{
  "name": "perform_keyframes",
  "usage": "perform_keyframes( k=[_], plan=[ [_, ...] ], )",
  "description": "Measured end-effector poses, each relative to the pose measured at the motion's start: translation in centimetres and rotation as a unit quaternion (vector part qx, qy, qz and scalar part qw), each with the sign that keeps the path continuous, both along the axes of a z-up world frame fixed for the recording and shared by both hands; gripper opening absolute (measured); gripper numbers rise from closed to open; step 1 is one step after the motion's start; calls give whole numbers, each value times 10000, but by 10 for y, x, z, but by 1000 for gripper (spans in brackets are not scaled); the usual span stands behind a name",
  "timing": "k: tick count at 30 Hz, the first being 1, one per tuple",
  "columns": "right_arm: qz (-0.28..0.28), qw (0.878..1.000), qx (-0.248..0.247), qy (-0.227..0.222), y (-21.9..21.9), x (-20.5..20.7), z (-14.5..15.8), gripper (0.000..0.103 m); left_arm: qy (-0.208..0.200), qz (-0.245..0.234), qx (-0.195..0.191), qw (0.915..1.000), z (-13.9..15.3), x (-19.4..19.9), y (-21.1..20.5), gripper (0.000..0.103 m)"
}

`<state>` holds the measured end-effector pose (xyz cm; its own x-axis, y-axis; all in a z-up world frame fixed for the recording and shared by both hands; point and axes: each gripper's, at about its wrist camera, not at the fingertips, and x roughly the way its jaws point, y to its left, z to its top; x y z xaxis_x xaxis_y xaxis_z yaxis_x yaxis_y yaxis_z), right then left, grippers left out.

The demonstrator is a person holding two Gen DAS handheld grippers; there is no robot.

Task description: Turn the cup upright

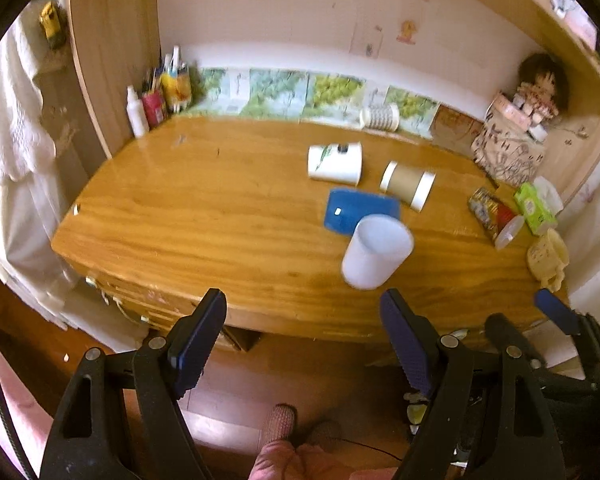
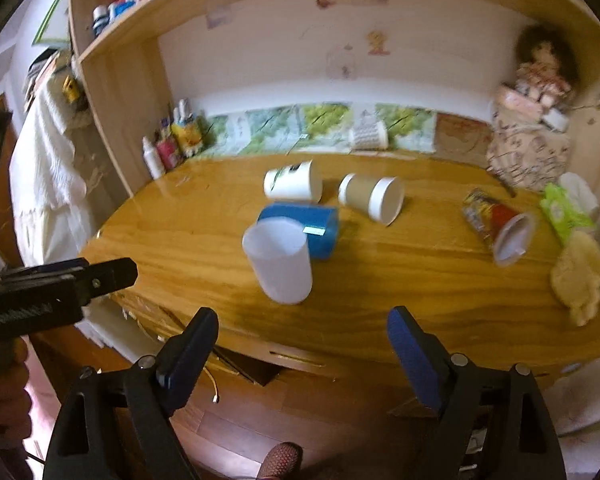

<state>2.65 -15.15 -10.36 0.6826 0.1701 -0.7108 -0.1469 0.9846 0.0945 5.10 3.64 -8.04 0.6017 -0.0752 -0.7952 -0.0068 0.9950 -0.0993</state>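
A white translucent plastic cup stands upright on the wooden desk, mouth up; it also shows in the right wrist view. Behind it a blue cup lies on its side, as do a white printed paper cup and a brown paper cup. My left gripper is open and empty, held off the desk's front edge. My right gripper is open and empty too, also in front of the desk; its fingers show in the left wrist view.
A red patterned cup lies on its side at the right, near a green tissue pack and a yellow mug. Bottles and pens stand back left. A doll sits back right. Drawers sit under the desk's front edge.
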Motion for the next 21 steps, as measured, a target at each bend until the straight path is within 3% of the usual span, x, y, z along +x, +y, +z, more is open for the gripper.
perform_keyframes(
  k=[4, 7, 12, 15, 21],
  plan=[
    [-280, 9995, -34, -162, -5, -6, 34, 88, -383, -67, 122, 9992, 27, -4, -4, 82],
    [-529, 9982, 136, -255, -12, -12, 59, 103, -534, -78, 81, 9985, 40, -6, -4, 82],
    [-749, 9952, 391, -488, -18, -25, 89, 103, -1123, 41, 245, 9934, 63, -17, -6, 90],
    [-804, 9937, 298, -722, -16, -34, 101, 103, -1438, 160, 331, 9889, 72, -24, -7, 101],
    [-982, 9883, 93, -1161, -13, -49, 111, 103, -1871, 294, 253, 9816, 82, -33, -5, 103]
  ],
)
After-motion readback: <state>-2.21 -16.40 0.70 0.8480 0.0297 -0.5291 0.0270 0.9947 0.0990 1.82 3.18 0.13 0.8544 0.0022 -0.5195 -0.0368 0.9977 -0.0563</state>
